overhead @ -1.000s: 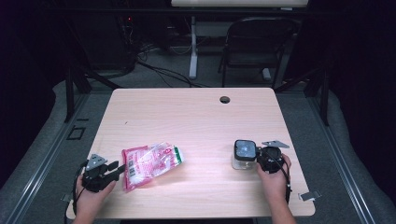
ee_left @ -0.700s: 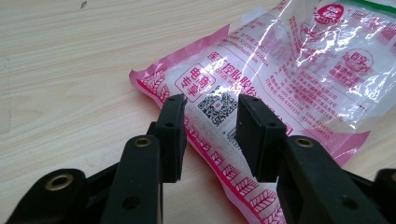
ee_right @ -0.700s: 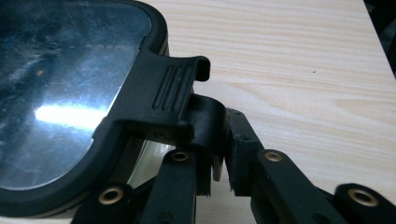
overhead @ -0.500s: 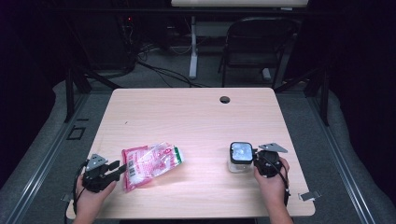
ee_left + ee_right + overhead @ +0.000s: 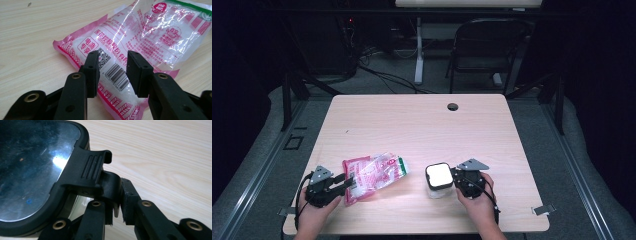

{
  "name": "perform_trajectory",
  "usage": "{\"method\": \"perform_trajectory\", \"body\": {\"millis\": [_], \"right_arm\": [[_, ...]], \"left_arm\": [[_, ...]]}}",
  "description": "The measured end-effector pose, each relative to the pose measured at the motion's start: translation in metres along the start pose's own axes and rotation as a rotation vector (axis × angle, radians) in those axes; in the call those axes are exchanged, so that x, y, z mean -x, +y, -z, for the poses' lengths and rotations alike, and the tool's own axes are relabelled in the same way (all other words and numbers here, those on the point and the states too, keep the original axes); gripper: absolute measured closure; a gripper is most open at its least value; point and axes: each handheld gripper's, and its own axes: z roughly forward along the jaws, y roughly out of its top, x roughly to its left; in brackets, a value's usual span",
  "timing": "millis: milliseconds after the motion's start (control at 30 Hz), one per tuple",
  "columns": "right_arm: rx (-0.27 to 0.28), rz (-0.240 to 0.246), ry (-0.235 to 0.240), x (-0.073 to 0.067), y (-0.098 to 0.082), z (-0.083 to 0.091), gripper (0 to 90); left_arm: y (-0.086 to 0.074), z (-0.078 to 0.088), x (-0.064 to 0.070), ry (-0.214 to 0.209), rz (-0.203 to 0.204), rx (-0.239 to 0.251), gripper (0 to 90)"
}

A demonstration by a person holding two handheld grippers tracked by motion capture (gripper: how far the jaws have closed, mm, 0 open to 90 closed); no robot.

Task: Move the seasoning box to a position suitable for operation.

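Right gripper (image 5: 460, 178): nearest our own edge of the table, on our right. In the right gripper view its jaws are clamped on the clip handle (image 5: 110, 186) of the container's black lid (image 5: 32, 170), the pads pinching that tab from both sides.

Container (image 5: 439, 180): a clear box with a dark-rimmed lid, standing upright on the table (image 5: 422, 125) directly to the left of our right gripper and touching it.

Left gripper (image 5: 348, 181): at the near left corner. In the left gripper view its jaws stand apart, hovering just over the barcode end of the bag with neither pad pressing on the film, so we judge it to be holding nothing.

Bag (image 5: 373, 173): a pink and clear food packet lying flat. Its near end sits under our left jaws; its green-edged far end (image 5: 197, 7) points away and to the right, toward the container.

Key relation: the bag's long axis runs from our left jaws diagonally toward the container. Our left hand is the nearer to the bag, our right to the container; bag and container lie near each other without touching.

Next move, as we judge it: the left jaws need to drop and close across the bag's near end.

Farther off: bare tabletop, then a round cable hole (image 5: 452, 106) near the far edge.
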Motion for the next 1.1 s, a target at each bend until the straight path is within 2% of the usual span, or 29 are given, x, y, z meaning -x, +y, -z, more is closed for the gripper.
{"method": "perform_trajectory", "body": {"millis": [133, 300, 467, 667, 833, 967, 1000, 1100], "right_arm": [[-0.010, 0.021, 0.033, -0.009, -0.001, -0.006, 82.0], [-0.022, 0.019, 0.044, -0.011, -0.002, -0.008, 82.0], [-0.036, 0.036, 0.038, -0.014, -0.005, -0.012, 81.9], [-0.044, 0.062, 0.031, -0.018, -0.009, -0.016, 81.7], [-0.049, 0.047, 0.045, -0.015, -0.011, -0.016, 81.1], [-0.049, 0.016, 0.070, -0.013, -0.013, -0.016, 74.9], [-0.056, 0.004, 0.091, -0.010, -0.015, -0.015, 67.1], [-0.067, -0.006, 0.112, -0.007, -0.016, -0.013, 62.9]], "left_arm": [[0.001, -0.001, 0.000, -0.001, -0.013, -0.002, 62.5], [0.001, -0.001, 0.001, -0.003, -0.014, 0.000, 62.6], [0.002, -0.001, 0.004, -0.012, -0.033, -0.004, 62.5], [0.003, -0.001, 0.004, -0.014, -0.034, 0.004, 62.0], [0.003, 0.000, 0.002, -0.012, -0.032, 0.020, 59.8], [0.003, -0.001, 0.001, -0.015, -0.024, 0.029, 58.0], [0.003, 0.000, 0.000, -0.016, -0.019, 0.025, 57.5], [0.003, 0.002, -0.001, -0.022, -0.006, 0.030, 56.9]]}}
